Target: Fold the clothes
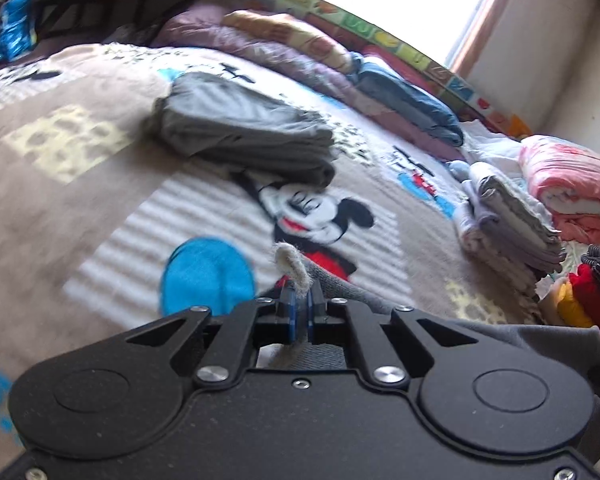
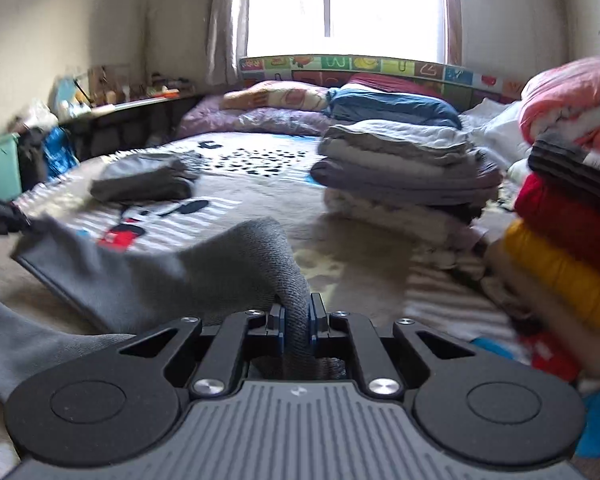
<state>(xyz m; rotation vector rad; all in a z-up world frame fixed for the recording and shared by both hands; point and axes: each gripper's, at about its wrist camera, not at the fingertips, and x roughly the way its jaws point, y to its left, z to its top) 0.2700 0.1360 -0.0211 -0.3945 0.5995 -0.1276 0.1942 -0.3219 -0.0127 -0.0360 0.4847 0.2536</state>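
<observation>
Pinching one gray garment (image 2: 148,276), the left gripper (image 1: 300,310) and right gripper (image 2: 298,320) are clamping opposite ends; it is stretching sideways between them.

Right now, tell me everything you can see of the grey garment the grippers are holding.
The grey garment is soft knit, unfolded. The right gripper is shut on a bunched fold; the left gripper is shut on a pale fuzzy edge. Between them it is partly lifted off the cartoon blanket, with another part trailing near the camera.

Both wrist cameras look low across the bed (image 1: 80,184) toward the window (image 2: 340,0), sharing the folded piles (image 2: 404,176).
</observation>
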